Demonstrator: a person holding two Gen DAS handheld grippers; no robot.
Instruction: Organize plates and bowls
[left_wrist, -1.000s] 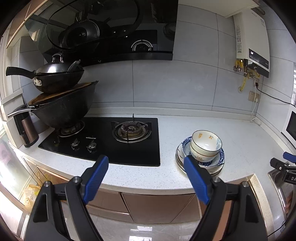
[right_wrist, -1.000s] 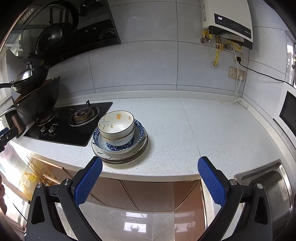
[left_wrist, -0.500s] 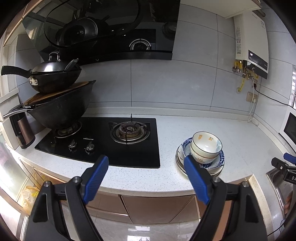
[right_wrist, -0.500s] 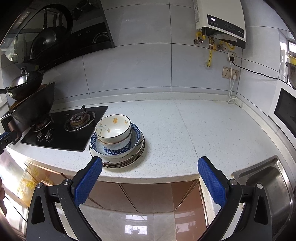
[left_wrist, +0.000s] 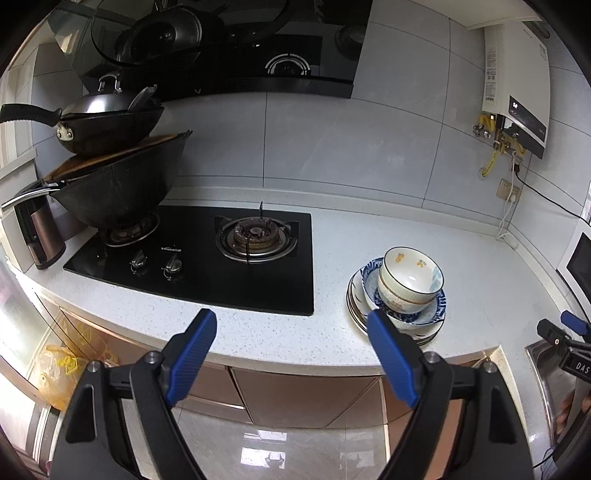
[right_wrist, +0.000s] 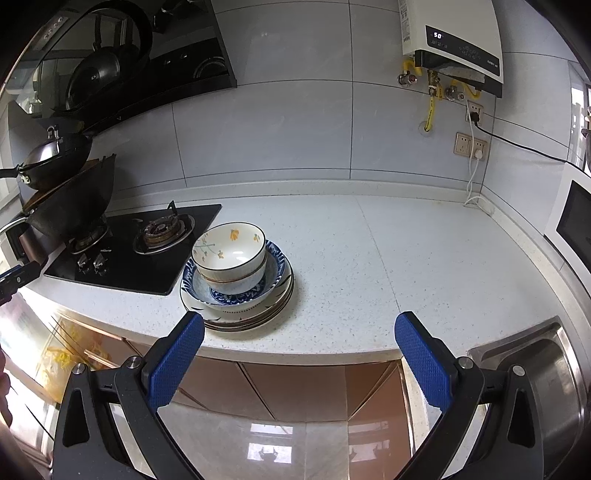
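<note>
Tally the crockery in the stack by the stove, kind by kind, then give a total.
White bowls with yellow flowers: 2
Blue-patterned bowl: 1
Plates: at least 3, rims too close to separate surely
Total: at least 6

left tongs (left_wrist: 291, 354): spread wide, empty | right tongs (right_wrist: 299, 354): spread wide, empty

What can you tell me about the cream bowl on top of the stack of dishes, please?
The cream bowl looks glazed ceramic, with small orange flowers painted inside and a thin dark line at its rim. It sits upright and looks empty, nested in a similar bowl beneath it. That one rests in a blue patterned bowl on stacked plates, on the white counter beside the hob. No tool touches it.
</note>
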